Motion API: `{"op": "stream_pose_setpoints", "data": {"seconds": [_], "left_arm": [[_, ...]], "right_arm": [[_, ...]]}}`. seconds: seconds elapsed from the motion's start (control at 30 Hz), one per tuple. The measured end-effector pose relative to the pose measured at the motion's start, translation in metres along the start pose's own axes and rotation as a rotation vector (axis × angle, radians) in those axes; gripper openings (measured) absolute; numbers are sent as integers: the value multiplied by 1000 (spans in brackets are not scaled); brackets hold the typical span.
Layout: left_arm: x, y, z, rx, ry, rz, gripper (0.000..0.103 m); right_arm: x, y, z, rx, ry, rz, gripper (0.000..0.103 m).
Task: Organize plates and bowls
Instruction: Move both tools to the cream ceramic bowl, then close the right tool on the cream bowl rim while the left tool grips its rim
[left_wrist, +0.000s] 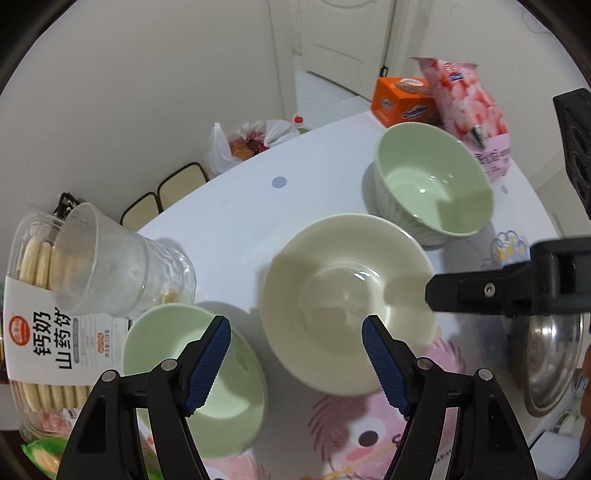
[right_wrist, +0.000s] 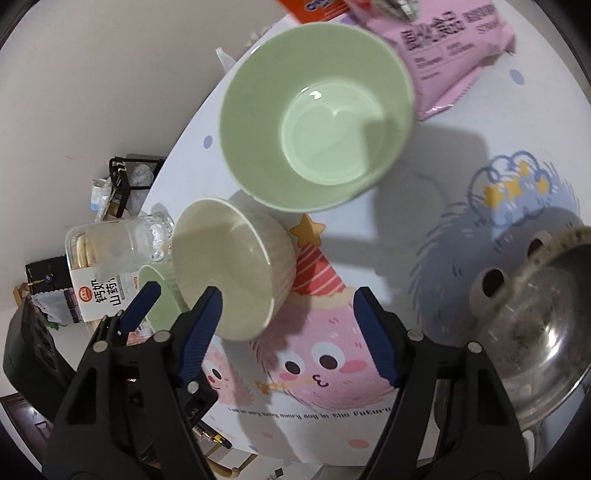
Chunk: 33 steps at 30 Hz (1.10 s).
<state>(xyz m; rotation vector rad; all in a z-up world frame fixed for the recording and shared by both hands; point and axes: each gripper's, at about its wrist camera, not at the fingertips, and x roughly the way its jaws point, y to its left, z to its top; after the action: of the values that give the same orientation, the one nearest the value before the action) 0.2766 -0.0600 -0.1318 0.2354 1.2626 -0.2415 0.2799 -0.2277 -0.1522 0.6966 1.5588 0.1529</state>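
Three bowls stand on the cartoon-print table (left_wrist: 258, 206). The cream bowl (left_wrist: 343, 295) is in the middle, the large green bowl (left_wrist: 432, 181) behind it, and the small green bowl (left_wrist: 195, 380) at the near left. My left gripper (left_wrist: 297, 343) hangs open above them, one finger over the small green bowl and the other over the cream bowl's near side. One finger of the right gripper (left_wrist: 461, 291) reaches in from the right. In the right wrist view my right gripper (right_wrist: 288, 325) is open beside the cream bowl (right_wrist: 232, 269), its left finger across the near rim. The large green bowl (right_wrist: 314, 118) sits farther off.
A glass cup (left_wrist: 110, 258) and a biscuit jar (left_wrist: 37, 314) crowd the left edge. An orange box (left_wrist: 402, 99) and a pink snack bag (left_wrist: 469, 99) lie at the back. A steel pot lid (right_wrist: 546, 325) sits at the right. Chairs (left_wrist: 162, 199) stand past the table's edge.
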Motion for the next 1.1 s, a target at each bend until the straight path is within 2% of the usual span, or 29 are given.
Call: {"op": "stream_pose_setpoints", "data": {"seconds": [0.17,0.37,0.43,0.73,0.77,0.87,0.9,0.93,1.0,1.07,1.1], "left_arm": [[7,-1,7,9,0,27,76],[13,-3,13,19,0,0,76],[16,-5,14,32,5,2,76],[34,-6,19,21,19,-35,76],[36,-6,19,23,25,-36,76],[42,-8,20,30,32,-40,75],[45,-9,20,30,40,-40,74],[45,-11,20,38,34,-29,69],[48,-18,20,57,33,22,65],[47,-18,19,50,30,37,59],[46,-17,19,45,28,69,47]], "right_arm": [[11,6,8,-18,13,-23,64],[20,7,12,-21,32,-36,60],[22,6,13,-17,33,-37,54],[31,2,20,-3,43,-53,50],[32,1,20,0,45,-51,48],[35,1,21,-11,57,-55,32],[36,1,21,-20,62,-53,23],[37,2,20,-26,66,-51,18],[38,3,19,-47,59,-66,17],[38,4,19,-66,53,-81,14],[37,4,18,-67,52,-82,14]]}}
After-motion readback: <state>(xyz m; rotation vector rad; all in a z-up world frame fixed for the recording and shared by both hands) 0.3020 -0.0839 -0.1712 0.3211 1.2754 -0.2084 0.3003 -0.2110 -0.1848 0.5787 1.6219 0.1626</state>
